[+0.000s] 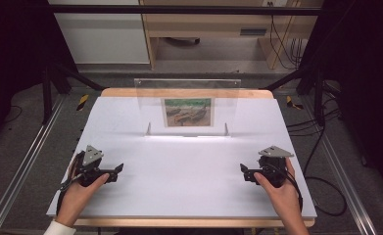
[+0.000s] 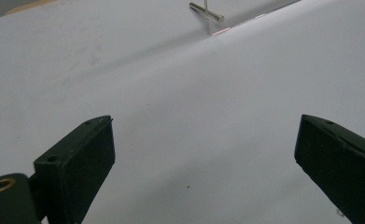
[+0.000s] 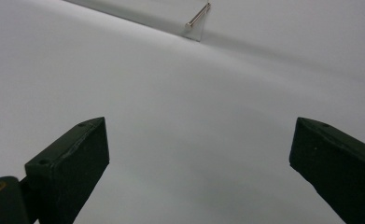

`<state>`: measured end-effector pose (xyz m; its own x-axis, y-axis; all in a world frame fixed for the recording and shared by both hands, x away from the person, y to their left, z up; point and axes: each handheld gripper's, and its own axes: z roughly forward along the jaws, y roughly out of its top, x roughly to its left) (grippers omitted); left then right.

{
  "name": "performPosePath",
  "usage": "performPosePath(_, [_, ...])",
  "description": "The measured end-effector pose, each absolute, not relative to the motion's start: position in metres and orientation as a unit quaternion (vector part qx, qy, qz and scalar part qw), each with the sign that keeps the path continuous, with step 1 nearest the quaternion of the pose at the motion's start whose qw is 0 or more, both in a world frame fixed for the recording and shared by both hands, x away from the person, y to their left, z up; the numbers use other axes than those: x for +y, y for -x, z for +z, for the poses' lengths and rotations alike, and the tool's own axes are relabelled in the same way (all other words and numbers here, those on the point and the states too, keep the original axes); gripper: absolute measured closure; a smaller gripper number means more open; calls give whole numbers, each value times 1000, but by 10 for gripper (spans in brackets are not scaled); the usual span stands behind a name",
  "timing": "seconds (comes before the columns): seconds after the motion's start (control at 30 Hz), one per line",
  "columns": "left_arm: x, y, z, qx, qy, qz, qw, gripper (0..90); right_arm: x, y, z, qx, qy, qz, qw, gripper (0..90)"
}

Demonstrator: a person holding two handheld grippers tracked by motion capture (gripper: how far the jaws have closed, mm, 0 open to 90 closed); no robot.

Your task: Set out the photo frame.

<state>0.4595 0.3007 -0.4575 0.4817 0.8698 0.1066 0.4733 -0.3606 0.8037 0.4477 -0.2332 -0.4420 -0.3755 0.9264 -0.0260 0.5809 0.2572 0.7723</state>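
High view: a clear stand (image 1: 186, 105) holding a small picture (image 1: 187, 112) stands upright at the far middle of the white table (image 1: 179, 181), facing the person, probably so both hands can come at it evenly. The left gripper (image 1: 116, 171) and right gripper (image 1: 244, 172) rest low near the front corners, well apart from the stand and from each other, pointing inward. Both have their jaws spread wide with nothing between them, which looks like a ready pose before reaching in. In the left gripper view, one metal foot pin (image 2: 207, 12) of the stand sits far off past bare table; the right gripper view shows the other pin (image 3: 198, 14) likewise distant. The next move likely calls for both grippers travelling forward toward the stand's lower edges.
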Motion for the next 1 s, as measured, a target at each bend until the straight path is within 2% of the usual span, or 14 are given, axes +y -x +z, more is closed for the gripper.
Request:
performPosePath(0.3, [304,-460,-457,441,-776,274,358,50,-231,-445,-459,764,-505,326,236,54])
performPosePath(1.0, [310,-462,-459,457,-767,276,355,54,-243,-429,-474,765,-518,302,235,55])
